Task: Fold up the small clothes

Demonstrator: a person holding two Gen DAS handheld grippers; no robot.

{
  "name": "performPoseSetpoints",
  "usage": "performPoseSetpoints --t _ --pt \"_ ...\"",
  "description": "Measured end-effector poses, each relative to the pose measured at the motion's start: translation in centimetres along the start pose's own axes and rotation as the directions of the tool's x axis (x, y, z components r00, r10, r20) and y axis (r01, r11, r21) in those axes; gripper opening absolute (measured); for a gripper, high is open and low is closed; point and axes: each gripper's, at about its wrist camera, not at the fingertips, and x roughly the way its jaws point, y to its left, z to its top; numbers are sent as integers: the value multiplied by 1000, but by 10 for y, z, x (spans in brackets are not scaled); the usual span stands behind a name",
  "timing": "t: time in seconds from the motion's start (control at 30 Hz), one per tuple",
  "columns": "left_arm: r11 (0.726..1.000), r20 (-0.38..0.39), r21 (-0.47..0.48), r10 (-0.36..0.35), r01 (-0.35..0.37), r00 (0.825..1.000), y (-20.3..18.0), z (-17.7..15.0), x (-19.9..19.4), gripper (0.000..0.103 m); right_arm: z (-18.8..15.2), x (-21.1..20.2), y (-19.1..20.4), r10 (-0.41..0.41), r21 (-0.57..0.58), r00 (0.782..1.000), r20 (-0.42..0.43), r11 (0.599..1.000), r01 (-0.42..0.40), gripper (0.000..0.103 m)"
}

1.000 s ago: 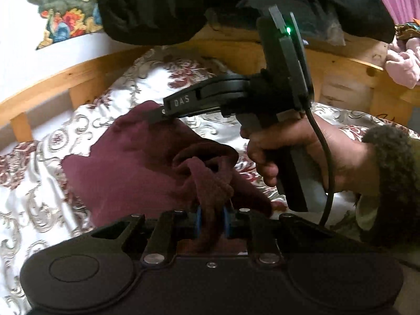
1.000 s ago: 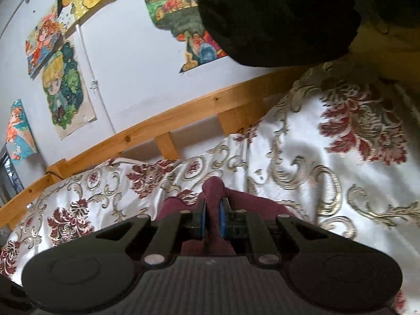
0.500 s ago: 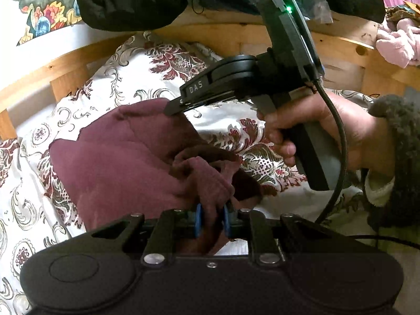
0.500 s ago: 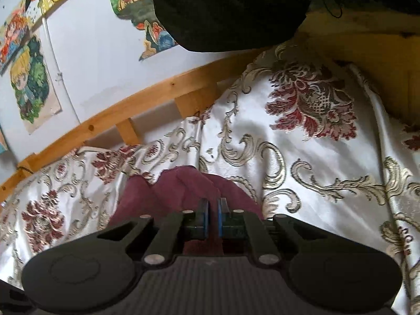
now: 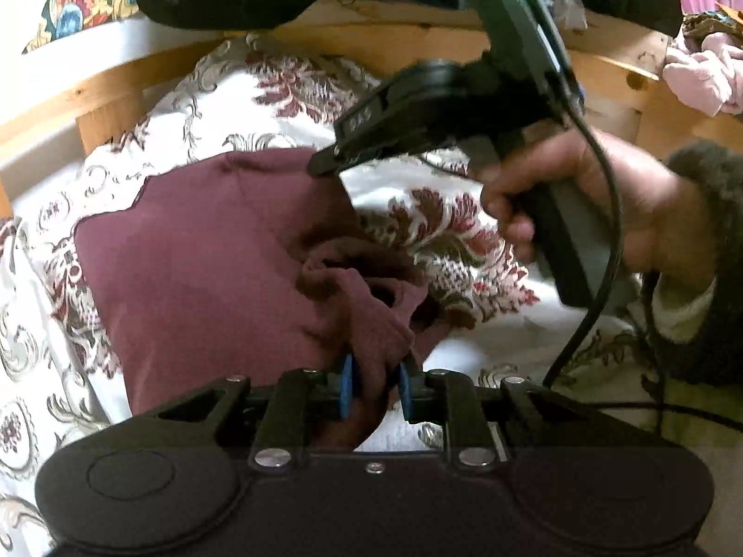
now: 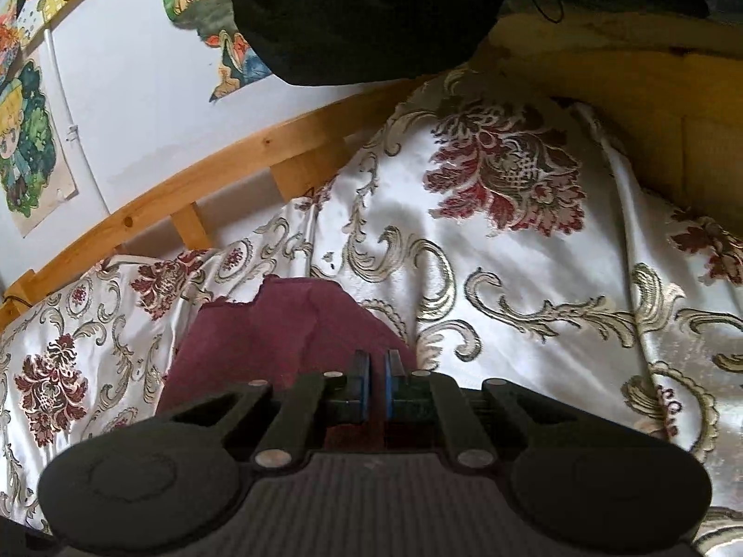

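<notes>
Maroon knit sits bunched between the blue pads of my left gripper (image 5: 374,387), right at the near edge of the garment (image 5: 199,269). Those jaws are opening, yet the wad of cloth is between them and the pads look to be touching it on both sides. From that pinch the garment runs away from me and to the left, lying mostly flat on the floral bedspread (image 5: 464,232), its long axis stretching from my left gripper toward the far left corner.

My right gripper (image 6: 376,383) comes in from the right side, held in my right hand (image 5: 603,213) with a fuzzy dark cuff at the wrist. Its jaws are pressed together with only a thin sliver showing between the pads, and its tip sits over the garment's far right edge; I judge it to be nipping a thin layer of the cloth there, though the pinch itself is hard to make out. So the near corner belongs to my left and the far edge to my right, and any fold would carry one toward the other across the flat panel.

Nothing lies on the cloth itself. The black cable (image 5: 599,250) hangs off my right gripper, just right of the garment. Beyond are the wooden bed rail (image 6: 223,171), a black garment (image 6: 362,14) hanging overhead, a pink bundle (image 5: 701,74) at far right, and cartoon posters (image 6: 28,148) on the wall.
</notes>
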Motion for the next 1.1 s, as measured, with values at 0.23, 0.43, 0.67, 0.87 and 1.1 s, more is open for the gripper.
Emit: performPoseSetpoints --t 0.23,0.43,0.67,0.87,1.1 --pt "1000 -1 -15 -12 12 1000 -1 -4 -2 33 -2 8 -5 -30 2 998 -50 1000 30 7" --pt "999 69 -20 -48 49 996 3 -3 -19 72 -4 11 -9 -36 17 997 -71 999 37 8" --pt "985 238 -169 29 13 971 31 -4 -53 95 -3 12 -16 -34 67 996 -87 997 40 25" --pt "910 162 -382 236 -159 958 62 -9 -51 100 -2 9 -13 13 85 996 -83 996 -6 93" --pt "835 63 -508 280 -211 958 83 -21 -40 102 -9 18 2 -4 7 991 -132 1000 5 103"
